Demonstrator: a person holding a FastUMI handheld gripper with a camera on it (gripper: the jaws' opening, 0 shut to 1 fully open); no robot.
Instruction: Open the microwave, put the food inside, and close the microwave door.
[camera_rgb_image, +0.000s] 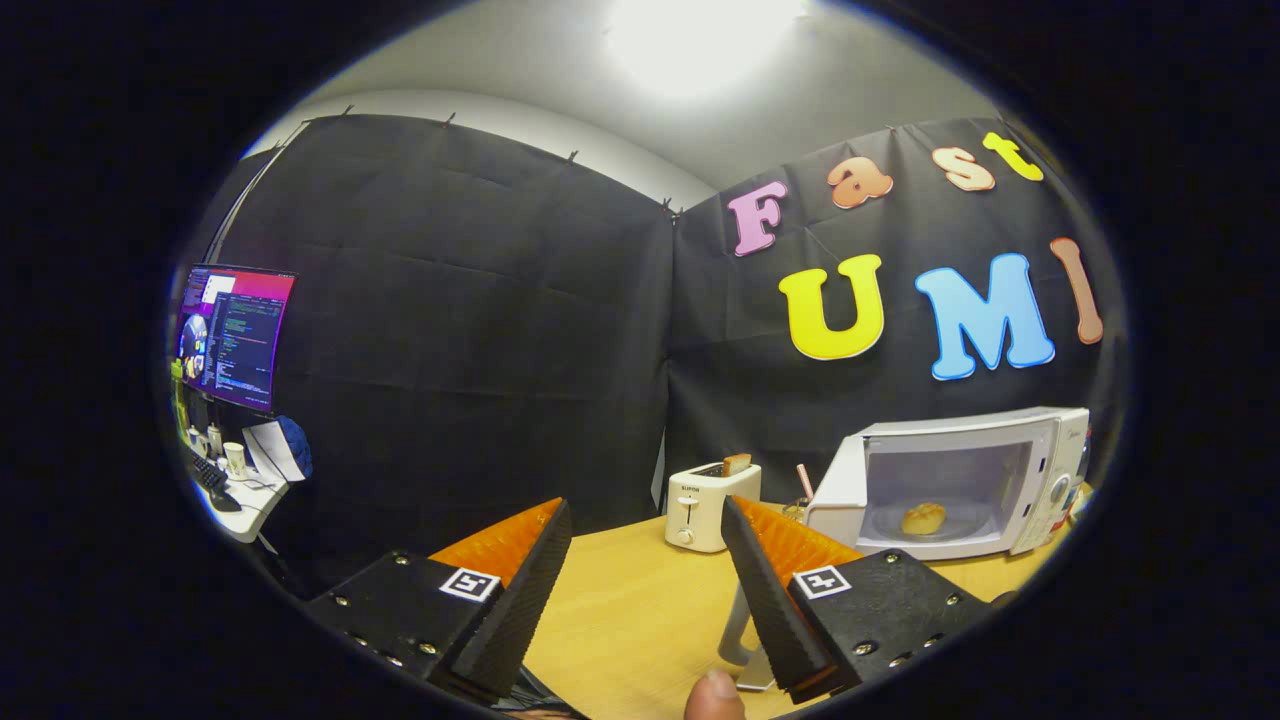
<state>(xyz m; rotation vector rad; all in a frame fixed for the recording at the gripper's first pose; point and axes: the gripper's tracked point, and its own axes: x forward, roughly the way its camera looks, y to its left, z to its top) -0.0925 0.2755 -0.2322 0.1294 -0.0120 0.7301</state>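
Looking past our hand-held gripper (645, 590), its fingers spread apart on nothing, we see bare table (640, 620) between them. At two o'clock the microwave (955, 485) stands with its door (838, 480) swung open, the food (923, 518) inside. A toaster (710, 505) sits at twelve o'clock, its label unreadable; a monitor (235, 335) at ten.
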